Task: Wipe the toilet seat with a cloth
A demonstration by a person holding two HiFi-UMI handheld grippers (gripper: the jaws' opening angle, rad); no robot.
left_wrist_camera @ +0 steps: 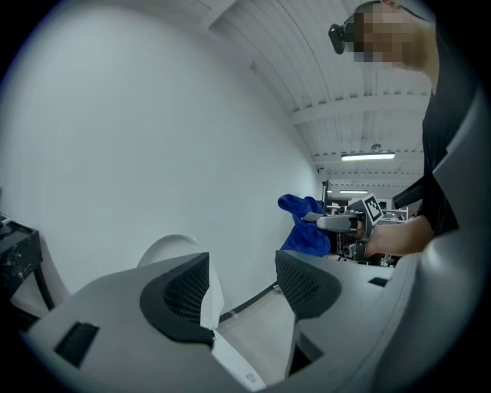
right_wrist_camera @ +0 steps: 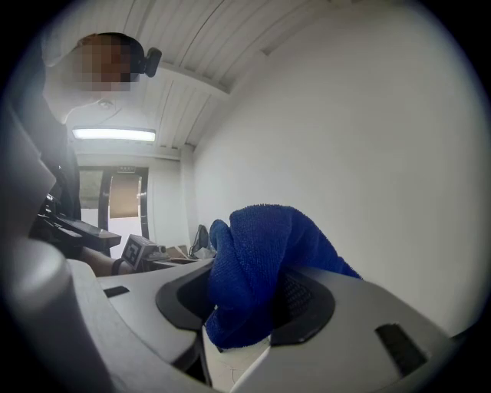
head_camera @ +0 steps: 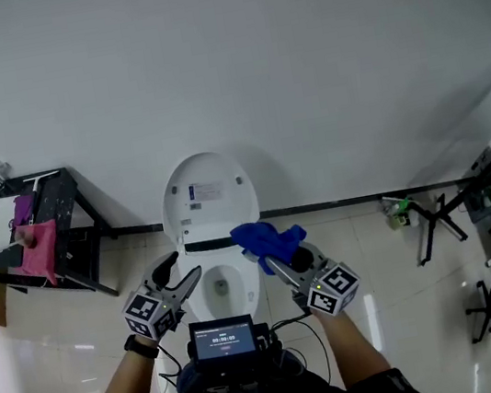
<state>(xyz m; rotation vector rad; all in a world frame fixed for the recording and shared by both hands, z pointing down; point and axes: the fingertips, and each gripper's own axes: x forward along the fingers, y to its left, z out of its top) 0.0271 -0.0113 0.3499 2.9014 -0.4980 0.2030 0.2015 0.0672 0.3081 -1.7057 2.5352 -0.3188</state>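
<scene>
Low in the middle of the head view, a white ceramic toilet (head_camera: 207, 197) stands against the wall with its lid raised, and its white oval toilet seat (head_camera: 246, 286) lies down around the bowl. The right gripper (head_camera: 271, 257) hovers above the seat's right side, clamped on a bunched blue terry cloth (head_camera: 267, 241). The left gripper (head_camera: 183, 267) hangs over the seat's left side, jaws parted and holding nothing.

Wiping has not begun, by my reading: the cloth is held clear of the seat, so this looks like the approach. The next move calls for lowering the right gripper until the cloth's loose bulk, not the hard jaws, presses on the rim, then sweeping round it.

Only the head view shows the seat and how both tools sit over it, plus a black metal rack (head_camera: 66, 211) at the left edge with a pink cloth (head_camera: 38, 249) draped on it. The right gripper view confirms the grip: the blue cloth (right_wrist_camera: 253, 261) fills the gap between the dark pads of the right gripper (right_wrist_camera: 245, 303). The left gripper view shows the left gripper (left_wrist_camera: 242, 288) with open air between its pads, the lid beyond them, and the cloth (left_wrist_camera: 303, 226) hanging at mid-right.
</scene>
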